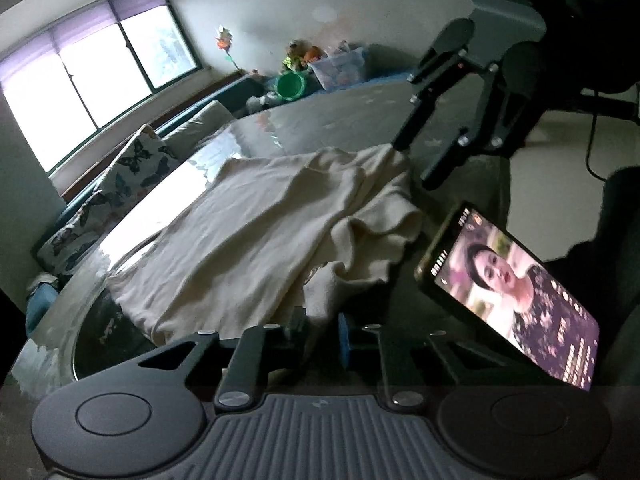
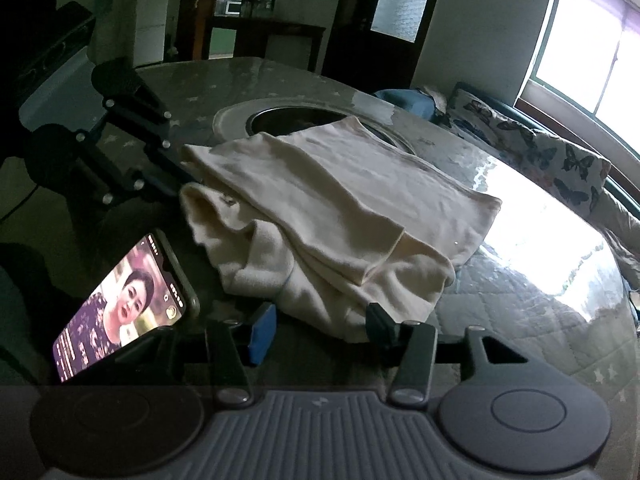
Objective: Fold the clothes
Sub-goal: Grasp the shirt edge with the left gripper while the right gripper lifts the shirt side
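Note:
A cream garment (image 1: 260, 232) (image 2: 340, 200) lies partly folded and rumpled on a glass-topped table (image 1: 340, 116) (image 2: 520, 300). In the left wrist view my left gripper (image 1: 321, 330) sits at the garment's near edge, jaws almost together with a fold of cloth running down between them. From the right wrist view, the left gripper (image 2: 186, 180) pinches the cloth's far-left edge. My right gripper (image 2: 320, 326) is open and straddles the near edge of the garment, its blue pad clear of the cloth. It shows in the left wrist view as the right gripper (image 1: 414, 164), at the far corner of the cloth.
A lit phone (image 1: 508, 292) (image 2: 120, 304) lies on the table beside the garment, close to both grippers. A round dark inset (image 2: 288, 118) sits in the tabletop under the cloth's far end. A sofa with butterfly cushions (image 1: 132, 168) (image 2: 560, 160) runs along the table below the window.

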